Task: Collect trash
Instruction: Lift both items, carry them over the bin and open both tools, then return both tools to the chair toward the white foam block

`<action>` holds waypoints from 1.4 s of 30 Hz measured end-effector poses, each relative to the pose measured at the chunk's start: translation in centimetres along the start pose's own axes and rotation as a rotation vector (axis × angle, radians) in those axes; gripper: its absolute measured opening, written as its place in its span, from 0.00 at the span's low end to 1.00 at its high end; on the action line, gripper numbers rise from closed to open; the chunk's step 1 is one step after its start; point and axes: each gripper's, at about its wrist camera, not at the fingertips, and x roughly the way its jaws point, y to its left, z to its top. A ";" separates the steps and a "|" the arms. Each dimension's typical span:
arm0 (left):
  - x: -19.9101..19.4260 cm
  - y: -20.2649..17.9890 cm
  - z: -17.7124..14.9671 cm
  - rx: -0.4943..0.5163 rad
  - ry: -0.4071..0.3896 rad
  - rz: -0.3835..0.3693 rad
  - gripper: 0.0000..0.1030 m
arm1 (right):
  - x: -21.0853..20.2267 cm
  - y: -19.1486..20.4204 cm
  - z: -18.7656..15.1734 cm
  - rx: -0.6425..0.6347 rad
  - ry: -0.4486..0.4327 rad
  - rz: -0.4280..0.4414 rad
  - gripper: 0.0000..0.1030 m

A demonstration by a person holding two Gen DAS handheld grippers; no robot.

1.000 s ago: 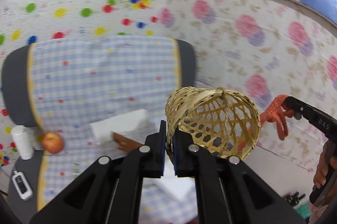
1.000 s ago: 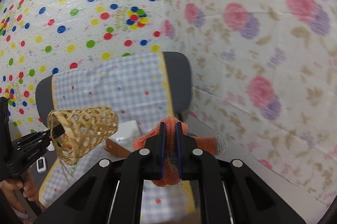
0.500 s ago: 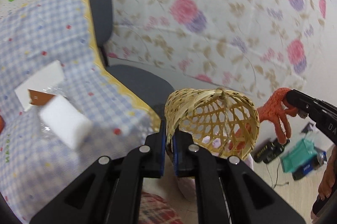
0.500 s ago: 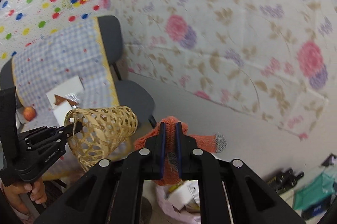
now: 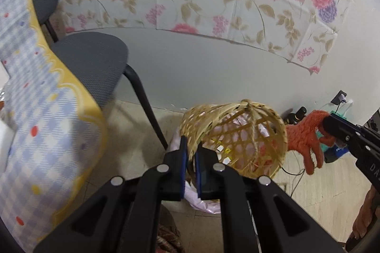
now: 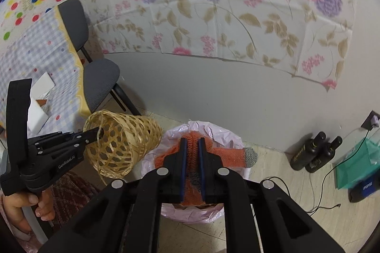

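Note:
My left gripper point(image 5: 191, 153) is shut on the rim of a woven bamboo basket point(image 5: 237, 141), tipped on its side above a bin lined with a pink bag point(image 5: 201, 203). My right gripper point(image 6: 192, 148) is shut on an orange knit glove point(image 6: 228, 154) with a grey fingertip, held over the pink-lined bin point(image 6: 232, 141). In the left wrist view the glove point(image 5: 306, 136) hangs from the right gripper point(image 5: 325, 124) just right of the basket. In the right wrist view the basket point(image 6: 118, 143) and left gripper point(image 6: 95, 133) are at the left of the bin.
A table with a blue checked cloth point(image 5: 35, 110) and white boxes point(image 6: 40, 98) is at the left. A grey chair point(image 5: 95, 62) stands beside it. Two dark bottles point(image 6: 315, 153), a teal bag point(image 6: 356, 158) and cables lie on the floor at the right.
Both grippers have swung from the table to the right and down, carrying basket and glove over the floor bin. Both grips are unchanged.

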 end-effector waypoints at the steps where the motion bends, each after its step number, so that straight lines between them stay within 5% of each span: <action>1: 0.5 0.0 0.3 -0.002 0.011 -0.016 0.05 | 0.2 -0.2 0.1 0.007 0.002 0.002 0.14; 4: 2.3 -0.4 0.9 0.027 0.058 -0.058 0.19 | 1.0 -1.1 0.7 0.027 0.010 -0.001 0.18; 6: 2.7 -0.7 1.1 0.037 0.059 -0.058 0.58 | 1.2 -1.7 1.1 0.053 0.008 -0.008 0.24; 7: 2.7 -0.8 1.3 0.039 0.048 -0.059 0.63 | 1.0 -2.0 1.3 0.062 0.002 -0.010 0.30; 13: 0.5 -0.7 1.6 0.060 -0.016 -0.029 0.67 | -0.7 -2.4 1.9 0.074 -0.049 -0.021 0.34; 21: -7.4 4.9 0.1 -0.083 -0.170 0.165 0.67 | -3.9 2.2 2.8 -0.041 -0.148 0.038 0.34; 29: -14.4 12.2 -2.3 -0.246 -0.248 0.338 0.67 | -2.8 10.8 4.3 -0.190 -0.135 0.232 0.35; 34: -18.1 17.1 -3.9 -0.335 -0.269 0.500 0.67 | -1.8 17.5 4.8 -0.285 -0.131 0.350 0.57; 42: -22.2 24.4 -7.8 -0.479 -0.252 0.680 0.67 | 0.3 27.4 3.6 -0.468 -0.080 0.462 0.57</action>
